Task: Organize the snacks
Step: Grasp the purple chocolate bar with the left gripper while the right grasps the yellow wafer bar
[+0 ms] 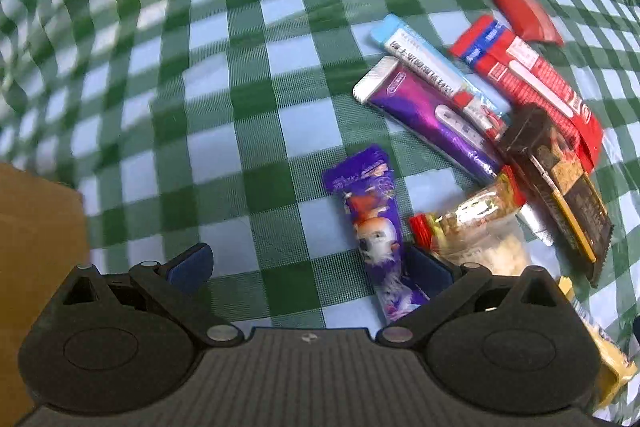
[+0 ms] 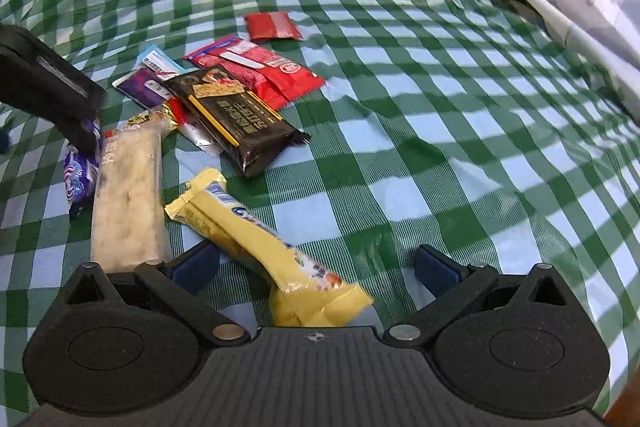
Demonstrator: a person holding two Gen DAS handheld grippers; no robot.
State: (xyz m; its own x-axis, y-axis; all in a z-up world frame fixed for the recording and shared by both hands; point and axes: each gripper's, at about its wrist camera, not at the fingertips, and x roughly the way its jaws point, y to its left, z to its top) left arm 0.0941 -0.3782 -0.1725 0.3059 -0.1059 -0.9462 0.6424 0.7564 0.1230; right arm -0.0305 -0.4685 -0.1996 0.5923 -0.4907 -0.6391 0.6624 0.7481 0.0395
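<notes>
Purple snack bar [image 1: 376,227] — between spread fingers [image 1: 426,273]

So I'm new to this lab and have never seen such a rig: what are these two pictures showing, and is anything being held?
Each picture comes from a camera on a handheld two-finger gripper, looking forward along its blue-padded fingers; a person holds one per hand. The left gripper is open over a purple snack bar, which lies near its right finger. The right gripper is open around a yellow snack bar. Nothing is held. On the green checked tablecloth lies a pile of snacks, among them a dark brown packet and a red packet set apart.
</notes>
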